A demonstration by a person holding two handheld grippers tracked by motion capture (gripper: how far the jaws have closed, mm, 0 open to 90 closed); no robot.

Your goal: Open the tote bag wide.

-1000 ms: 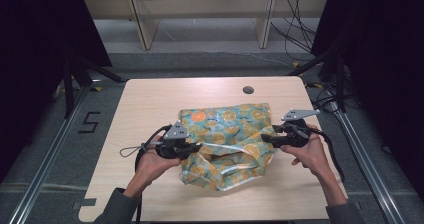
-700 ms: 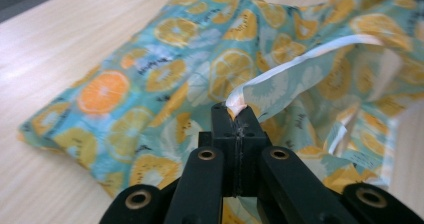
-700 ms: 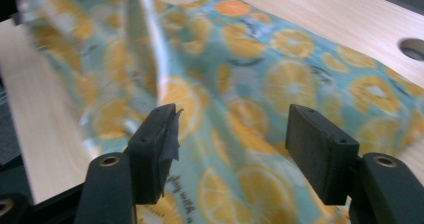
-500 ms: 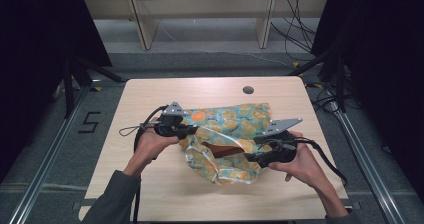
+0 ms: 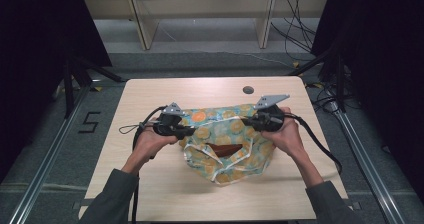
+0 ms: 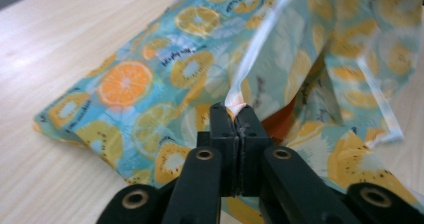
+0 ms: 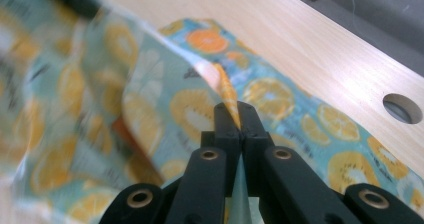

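Observation:
A teal cloth bag (image 5: 226, 130) printed with orange and kiwi slices lies crumpled in the middle of the wooden table (image 5: 150, 99), its mouth gaping over an orange-brown lining (image 5: 225, 150). My left gripper (image 5: 192, 132) pinches the bag's white-trimmed rim at its left side. Its jaws have just eased a little, but in the left gripper view (image 6: 235, 111) the trim is still clamped between the pads. My right gripper (image 5: 247, 121) has just closed on the rim at the bag's right side. In the right gripper view (image 7: 235, 109) a fold of the bag (image 7: 280, 99) is squeezed between its tips.
A round cable hole (image 5: 248, 90) sits in the table beyond the bag, seen close in the right gripper view (image 7: 402, 108). Bare tabletop surrounds the bag on all sides. Dark floor rails and a wooden shelf frame (image 5: 200, 14) stand past the far edge.
The right gripper has moved from the bag's near edge toward the far side and has shut on the rim. The left hand shifted slightly. The bag's mouth now gapes wider.

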